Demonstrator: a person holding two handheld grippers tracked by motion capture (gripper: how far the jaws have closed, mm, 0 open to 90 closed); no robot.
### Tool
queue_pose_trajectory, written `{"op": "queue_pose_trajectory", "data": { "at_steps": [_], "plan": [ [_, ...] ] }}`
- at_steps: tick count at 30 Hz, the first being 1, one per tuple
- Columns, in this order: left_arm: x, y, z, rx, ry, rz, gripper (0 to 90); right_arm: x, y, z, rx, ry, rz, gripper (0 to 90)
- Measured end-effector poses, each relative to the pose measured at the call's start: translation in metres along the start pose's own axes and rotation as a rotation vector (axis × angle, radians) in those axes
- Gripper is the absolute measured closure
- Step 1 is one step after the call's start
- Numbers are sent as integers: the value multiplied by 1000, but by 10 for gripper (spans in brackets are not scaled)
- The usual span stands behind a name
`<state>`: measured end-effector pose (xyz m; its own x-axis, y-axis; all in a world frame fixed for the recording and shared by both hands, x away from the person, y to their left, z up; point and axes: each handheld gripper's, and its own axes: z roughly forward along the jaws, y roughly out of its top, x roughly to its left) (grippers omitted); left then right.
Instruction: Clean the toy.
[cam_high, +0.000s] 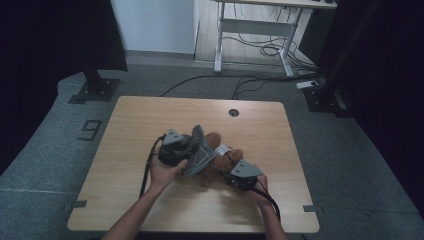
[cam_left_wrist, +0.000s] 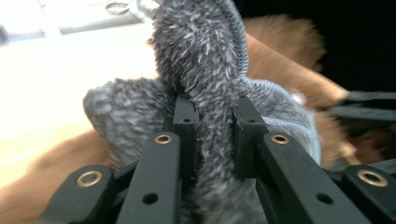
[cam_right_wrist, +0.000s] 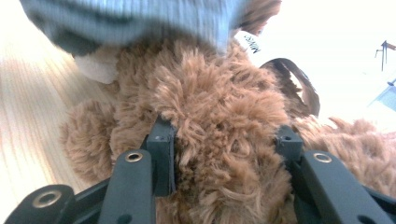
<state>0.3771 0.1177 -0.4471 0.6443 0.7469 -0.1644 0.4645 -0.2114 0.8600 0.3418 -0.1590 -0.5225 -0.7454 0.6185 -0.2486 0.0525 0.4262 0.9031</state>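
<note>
left claw (cam_left_wrist: 212, 121) pinches grey garment (cam_left_wrist: 205, 60); right claw (cam_right_wrist: 224, 140) grips teddy (cam_right_wrist: 205, 107).

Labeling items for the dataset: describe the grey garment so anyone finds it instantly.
On the wooden table, near its middle, lies a brown plush toy. Draped over its left part is the grey garment, pinched by the left gripper: fuzzy, ribbed-edged, not brown fur.

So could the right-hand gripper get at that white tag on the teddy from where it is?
Probably not right away. The right gripper is clamped on the brown teddy, so it would have to let go first. The white tag lies bare on the teddy's far side, beside the grey garment.
</note>
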Motion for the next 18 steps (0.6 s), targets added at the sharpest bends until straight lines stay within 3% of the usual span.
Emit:
{"op": "queue_pose_trajectory", "data": {
  "at_steps": [2,3,6,13,18],
  "plan": [
    [20,-7,-3,4,-45,-83,752,0,-1,-1,-1,8,2,550],
    [25,-10,-6,4,-56,-103,752,0,-1,-1,-2,11,3,550],
    [31,-12,-13,-10,-48,-107,753,1,0,0,-2,12,-4,550],
    [57,-16,-32,-28,28,-144,753,0,-2,-1,-8,18,8,550],
    [76,-32,-33,35,118,-148,756,-2,-3,-2,-13,24,26,550]
  ]
}}
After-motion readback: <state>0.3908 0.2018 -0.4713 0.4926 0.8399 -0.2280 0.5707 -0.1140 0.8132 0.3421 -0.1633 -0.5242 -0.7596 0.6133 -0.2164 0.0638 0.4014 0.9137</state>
